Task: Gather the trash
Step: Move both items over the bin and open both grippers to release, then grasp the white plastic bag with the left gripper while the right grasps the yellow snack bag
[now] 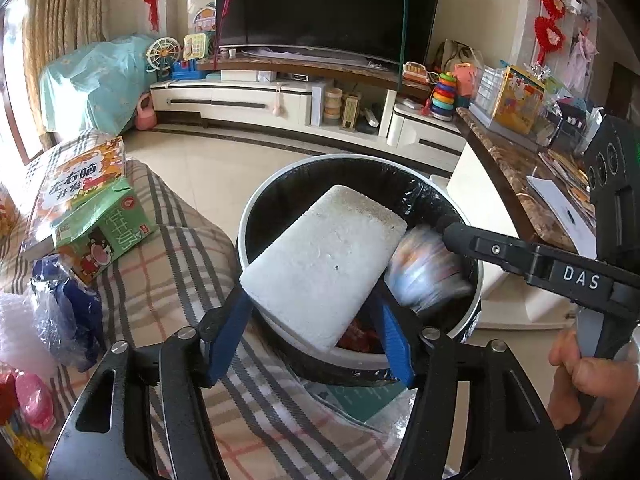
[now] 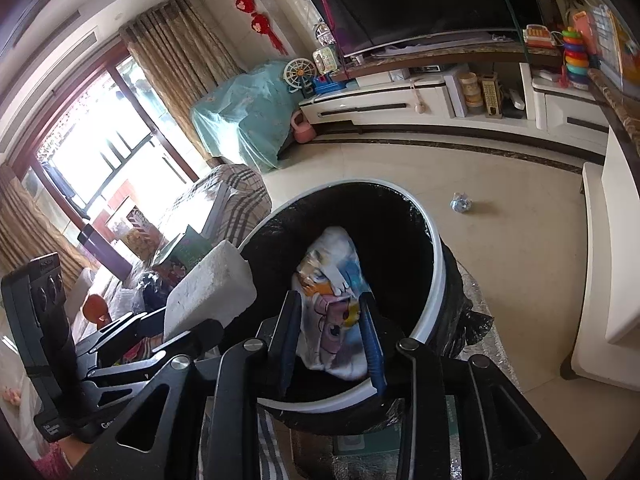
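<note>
Living-room clutter surrounds the round black-lined white bin [image 2: 434, 280]. Over it, left gripper [image 1: 316, 320] pinches a white foam block [image 1: 324, 264], right gripper [image 2: 330, 332] brackets a cartoon-printed wrapper [image 2: 334, 300]; 1 crumpled scrap [image 2: 461, 202] remains on the floor.

**Trash over the bin**

A white foam block [image 1: 324, 264] with a rough, crumbly face tilts over the near edge of the round bin [image 1: 256, 200]. The bin has a white rim and a black bag inside. A crinkly cartoon wrapper [image 2: 336, 304] hangs over the bin's dark inside.
</note>
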A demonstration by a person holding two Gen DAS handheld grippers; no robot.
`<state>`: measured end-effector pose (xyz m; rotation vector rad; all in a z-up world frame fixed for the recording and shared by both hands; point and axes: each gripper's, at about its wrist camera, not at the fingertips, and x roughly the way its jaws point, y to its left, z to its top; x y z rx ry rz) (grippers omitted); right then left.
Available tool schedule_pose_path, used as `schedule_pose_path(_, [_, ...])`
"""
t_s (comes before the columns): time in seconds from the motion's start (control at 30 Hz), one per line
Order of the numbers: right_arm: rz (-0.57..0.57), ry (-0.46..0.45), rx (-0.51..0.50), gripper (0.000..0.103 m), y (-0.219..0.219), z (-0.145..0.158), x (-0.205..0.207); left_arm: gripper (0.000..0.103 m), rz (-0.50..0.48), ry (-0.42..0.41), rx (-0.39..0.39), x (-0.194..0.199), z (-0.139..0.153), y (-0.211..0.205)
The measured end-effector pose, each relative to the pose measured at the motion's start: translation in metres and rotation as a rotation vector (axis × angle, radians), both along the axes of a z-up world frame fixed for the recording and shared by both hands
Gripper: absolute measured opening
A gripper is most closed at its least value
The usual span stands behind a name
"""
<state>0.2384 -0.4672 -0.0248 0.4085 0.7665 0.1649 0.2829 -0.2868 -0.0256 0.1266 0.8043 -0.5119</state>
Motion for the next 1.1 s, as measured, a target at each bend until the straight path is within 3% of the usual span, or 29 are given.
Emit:
schedule_pose_path(0.1, [-0.009, -0.009, 0.005, 0.048, -0.001, 0.002, -0.003, 0.072, 0.011, 0.001, 0.003, -0.002, -0.001, 0.001])
schedule_pose_path(0.17, [-0.018, -0.014, 0.008, 0.051, -0.001, 0.004, -0.006, 0.076, 0.025, 0.004, -0.003, -0.004, -0.002, 0.005])
schedule_pose_path(0.23, [-0.028, -0.025, 0.017, 0.062, -0.001, 0.006, -0.011, 0.077, 0.033, 0.008, -0.014, -0.006, -0.002, 0.01])
schedule_pose_path(0.37, [-0.044, -0.045, 0.03, 0.073, 0.004, 0.01, -0.023, 0.077, 0.051, 0.013, -0.039, -0.02, -0.003, 0.024])
schedule_pose_path(0.43, [-0.046, -0.043, 0.033, 0.089, 0.01, 0.009, -0.028, 0.077, 0.06, 0.018, -0.047, -0.031, -0.004, 0.034])
schedule_pose_path(0.5, [-0.033, -0.041, 0.03, 0.094, 0.018, 0.008, -0.031, 0.078, 0.071, 0.017, -0.051, -0.039, -0.005, 0.043])
schedule_pose_path(1.1, [0.132, -0.031, 0.011, 0.094, 0.114, -0.005, -0.064, 0.078, 0.287, 0.0, -0.067, -0.114, -0.015, 0.169])
